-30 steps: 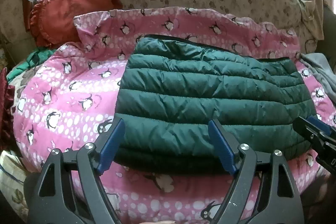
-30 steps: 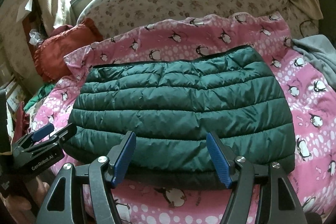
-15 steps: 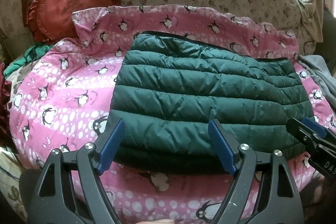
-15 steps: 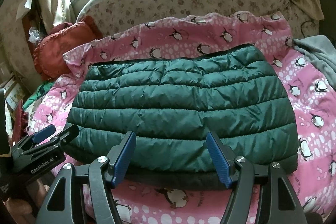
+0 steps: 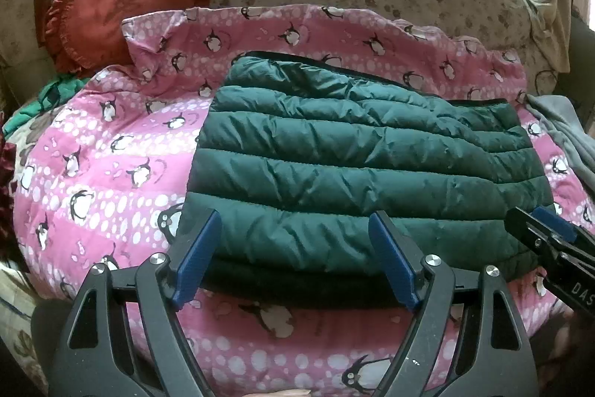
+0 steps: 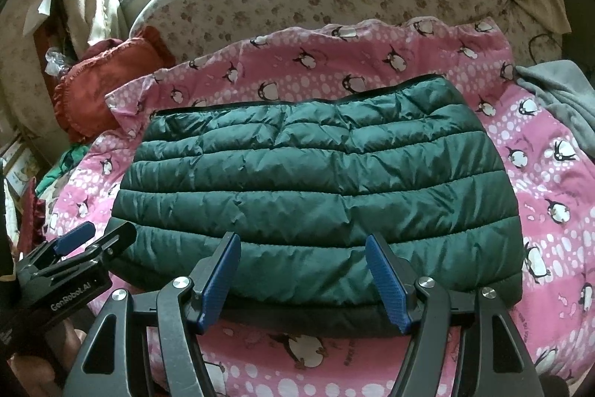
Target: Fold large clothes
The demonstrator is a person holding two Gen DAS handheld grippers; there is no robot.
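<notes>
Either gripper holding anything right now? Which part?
Nothing held. Left gripper and right gripper are both open, at the near edge of the folded green puffer jacket.

Jacket (image 5: 364, 170) on blanket (image 5: 111, 173) (cushion (image 5: 111, 21) behind, leftward)

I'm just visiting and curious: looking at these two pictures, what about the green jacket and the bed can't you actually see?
- green puffer jacket: sleeves, collar and underside hidden beneath its own folded top layer, both views.
- Its near hem: partly masked by the left gripper and right gripper.
- grey cloth: cut off by the picture edge.
- pink penguin blanket: what lies beneath is covered.
</notes>
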